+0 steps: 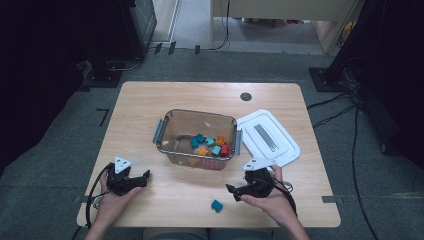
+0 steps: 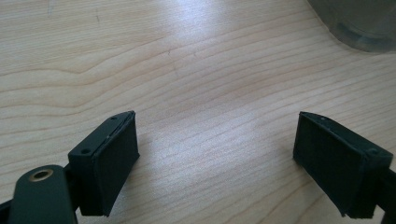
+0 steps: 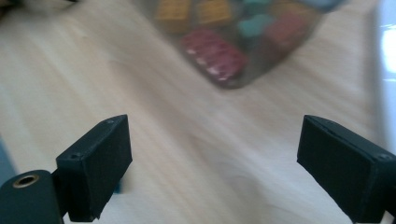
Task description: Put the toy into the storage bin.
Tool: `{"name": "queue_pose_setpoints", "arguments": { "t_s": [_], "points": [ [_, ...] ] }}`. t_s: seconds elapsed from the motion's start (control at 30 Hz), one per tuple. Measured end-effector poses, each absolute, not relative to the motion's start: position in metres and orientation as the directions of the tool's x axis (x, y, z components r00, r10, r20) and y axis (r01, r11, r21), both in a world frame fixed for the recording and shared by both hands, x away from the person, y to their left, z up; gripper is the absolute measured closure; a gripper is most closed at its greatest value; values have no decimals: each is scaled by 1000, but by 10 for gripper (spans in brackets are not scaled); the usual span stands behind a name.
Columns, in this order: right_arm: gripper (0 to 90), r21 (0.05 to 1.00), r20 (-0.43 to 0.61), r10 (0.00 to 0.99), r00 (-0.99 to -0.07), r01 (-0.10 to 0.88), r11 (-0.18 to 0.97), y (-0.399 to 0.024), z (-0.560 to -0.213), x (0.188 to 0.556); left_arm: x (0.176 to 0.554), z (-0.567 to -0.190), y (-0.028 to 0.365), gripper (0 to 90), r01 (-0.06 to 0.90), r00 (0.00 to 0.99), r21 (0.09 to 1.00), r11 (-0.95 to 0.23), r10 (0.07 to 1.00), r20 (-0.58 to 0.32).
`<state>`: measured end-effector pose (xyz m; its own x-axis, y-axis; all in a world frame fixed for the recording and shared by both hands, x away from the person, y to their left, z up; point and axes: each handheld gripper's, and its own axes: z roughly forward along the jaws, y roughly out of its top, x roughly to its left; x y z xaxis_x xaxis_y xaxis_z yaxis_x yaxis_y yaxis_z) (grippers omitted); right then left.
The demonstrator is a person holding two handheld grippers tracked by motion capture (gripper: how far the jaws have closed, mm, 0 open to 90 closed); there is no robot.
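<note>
A clear plastic box (image 1: pixel 172 120) stands mid-table and holds several small teal, orange and red bricks (image 1: pixel 210 146). One teal brick (image 1: pixel 216 205) lies loose on the wood near the front edge. My right gripper (image 1: pixel 233 193) is just right of that loose brick, open, with nothing between its jaws; its own view is blurred and looks at the box (image 3: pixel 224 46) with red and orange bricks behind its wall. My left gripper (image 1: pixel 145 176) rests at the front left, open over bare wood (image 2: pixel 215 140), a box corner (image 2: pixel 359 28) at the upper right.
The box's white lid (image 1: pixel 270 137) lies flat to the right of the box. A dark round hole (image 1: pixel 245 96) sits in the tabletop near the far edge. Cables run over the floor on the right.
</note>
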<state>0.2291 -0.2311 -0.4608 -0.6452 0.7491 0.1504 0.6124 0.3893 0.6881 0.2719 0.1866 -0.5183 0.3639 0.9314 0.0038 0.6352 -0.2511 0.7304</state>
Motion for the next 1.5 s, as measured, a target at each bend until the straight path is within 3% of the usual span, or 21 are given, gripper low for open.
{"name": "queue_pose_setpoints", "arguments": {
  "t_s": [0.27,0.5,0.67,0.73,0.83,0.93,1.5],
  "points": [
    [158,674,158,691,-706,588,447,-204,-477,214,272,-518,187,137,635,364,731,-250,932,3],
    [276,654,178,632,-754,571,496,-185,-492,206,271,-518,187,137,635,364,731,-251,931,3],
    [450,641,132,577,-806,513,570,-175,-501,194,271,-518,187,138,634,364,731,-250,931,3],
    [474,637,117,574,-811,504,583,-176,-502,193,271,-518,186,138,634,364,731,-250,931,3],
    [618,640,66,579,-813,480,600,-183,-505,194,271,-518,186,138,634,364,731,-250,931,3],
    [670,646,62,594,-802,486,590,-190,-505,197,271,-518,187,138,634,364,731,-250,931,3],
    [680,698,104,764,-636,594,400,-254,-497,229,271,-518,187,137,635,366,730,-253,931,4]
  ]
}}
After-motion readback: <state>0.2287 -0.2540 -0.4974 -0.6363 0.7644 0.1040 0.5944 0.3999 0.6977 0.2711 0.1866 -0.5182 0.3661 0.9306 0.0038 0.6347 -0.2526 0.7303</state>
